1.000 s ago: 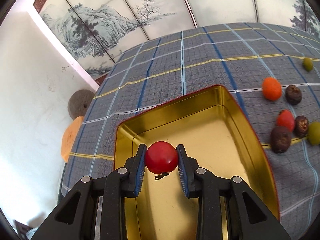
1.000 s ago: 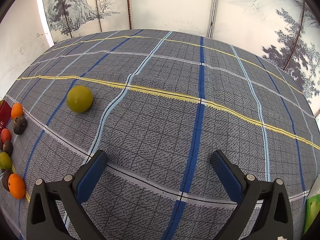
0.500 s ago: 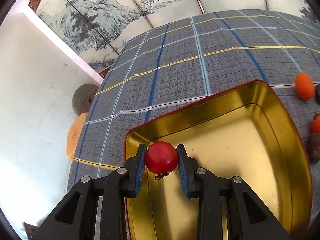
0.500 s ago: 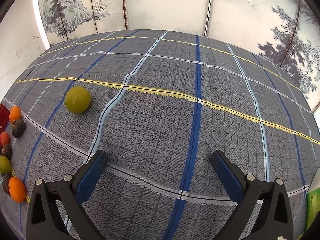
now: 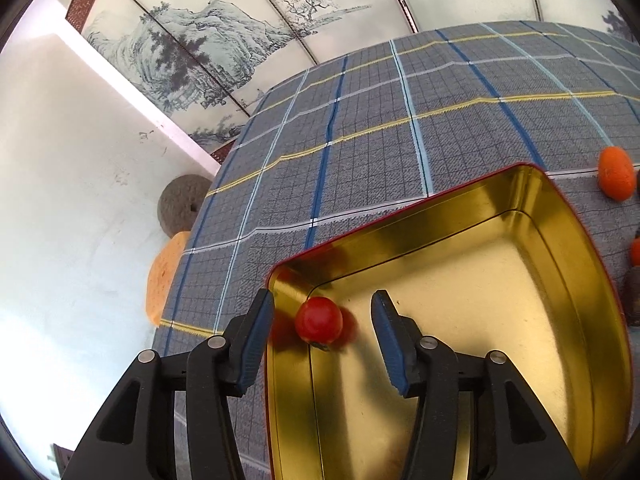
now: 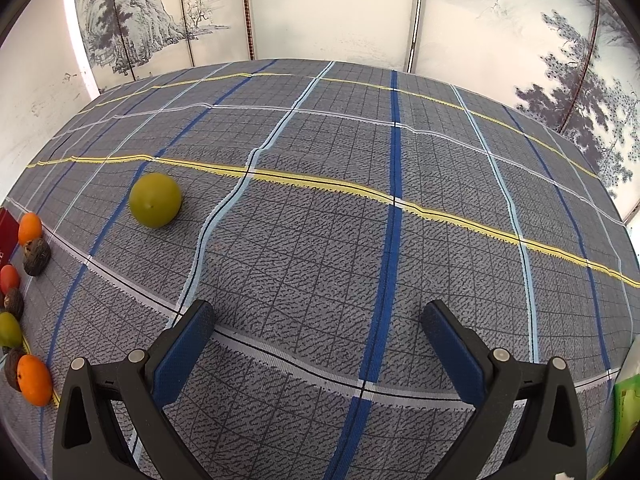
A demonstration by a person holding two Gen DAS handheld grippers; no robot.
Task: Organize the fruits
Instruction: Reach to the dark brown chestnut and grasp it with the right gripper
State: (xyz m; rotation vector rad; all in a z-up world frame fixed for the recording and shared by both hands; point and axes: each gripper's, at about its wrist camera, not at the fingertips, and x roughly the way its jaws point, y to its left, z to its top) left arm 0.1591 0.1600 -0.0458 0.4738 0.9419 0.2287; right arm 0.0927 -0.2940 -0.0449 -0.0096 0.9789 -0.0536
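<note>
In the left wrist view a small red tomato (image 5: 319,319) lies in the near left corner of a gold tin tray (image 5: 500,320) with a red rim. My left gripper (image 5: 322,332) is open around it, with gaps on both sides. An orange fruit (image 5: 616,173) lies on the cloth to the right of the tray. In the right wrist view my right gripper (image 6: 316,344) is open and empty above the plaid cloth. A green round fruit (image 6: 155,199) lies ahead to its left. Several orange, red, green and dark brown fruits (image 6: 34,374) lie at the far left edge.
The table has a grey plaid cloth (image 6: 360,200) with blue, yellow and white lines. Painted screen panels (image 6: 320,12) stand behind it. A round stone (image 5: 182,204) and an orange cushion (image 5: 162,276) lie beyond the table's left edge. A green packet (image 6: 626,412) shows at the right.
My left gripper has opened and let go of the red tomato, which now lies in the tray's corner. The left view has swung left. The right gripper has hardly moved.
</note>
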